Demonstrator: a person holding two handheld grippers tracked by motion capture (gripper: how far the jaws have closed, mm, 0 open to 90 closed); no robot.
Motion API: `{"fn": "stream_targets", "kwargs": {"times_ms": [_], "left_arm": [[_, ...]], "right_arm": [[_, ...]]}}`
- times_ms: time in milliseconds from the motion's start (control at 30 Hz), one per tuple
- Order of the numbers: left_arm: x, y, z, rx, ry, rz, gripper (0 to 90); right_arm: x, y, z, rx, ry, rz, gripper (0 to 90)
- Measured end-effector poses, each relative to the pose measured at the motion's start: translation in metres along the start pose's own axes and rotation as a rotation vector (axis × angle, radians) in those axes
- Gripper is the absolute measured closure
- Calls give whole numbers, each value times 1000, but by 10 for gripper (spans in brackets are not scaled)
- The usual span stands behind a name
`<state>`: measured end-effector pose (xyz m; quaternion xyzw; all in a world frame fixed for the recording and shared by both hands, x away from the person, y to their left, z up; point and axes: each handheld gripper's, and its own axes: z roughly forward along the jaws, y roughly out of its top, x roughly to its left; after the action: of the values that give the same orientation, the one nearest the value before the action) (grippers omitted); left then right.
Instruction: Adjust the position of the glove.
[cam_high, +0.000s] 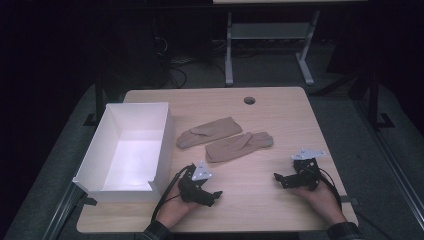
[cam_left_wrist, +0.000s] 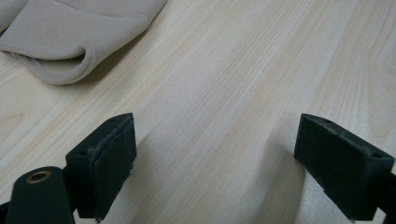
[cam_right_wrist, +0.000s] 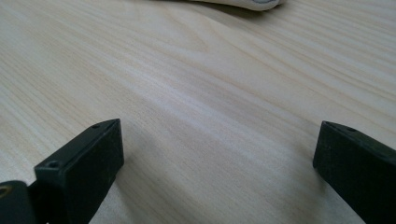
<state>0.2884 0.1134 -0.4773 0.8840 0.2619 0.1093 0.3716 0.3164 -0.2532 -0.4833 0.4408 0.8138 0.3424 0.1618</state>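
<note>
Socks (cam_high: 224, 139) lie beside white box (cam_high: 111, 150) on table (cam_high: 280, 110).

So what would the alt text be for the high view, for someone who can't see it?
Two beige socks lie mid-table beside an open white box at the left. Nearer the camera, a person's hands rest on the wood, each holding a black claw, left and right, both open and holding nothing.
</note>
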Motion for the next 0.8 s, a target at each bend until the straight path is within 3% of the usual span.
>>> {"fn": "stream_targets", "kwargs": {"times_ms": [400, 467, 533, 667, 700, 800], "left_arm": [[2, 1, 1, -4, 0, -6, 122], [2, 1, 2, -12, 4, -18, 122], [3, 1, 2, -12, 8, -22, 122], [3, 1, 1, -7, 8, -9, 122], [3, 1, 1, -7, 8, -9, 122], [3, 1, 1, -7, 9, -6, 122]], "right_arm": [[1, 0, -1, 2, 23, -18, 34], [2, 2, -4, 5, 34, -33, 145], [5, 4, -4, 7, 44, -45, 167], [11, 7, -6, 1, 64, -81, 318], [11, 7, -6, 1, 64, -81, 318], [14, 14, -8, -40, 106, -88, 492]]}}
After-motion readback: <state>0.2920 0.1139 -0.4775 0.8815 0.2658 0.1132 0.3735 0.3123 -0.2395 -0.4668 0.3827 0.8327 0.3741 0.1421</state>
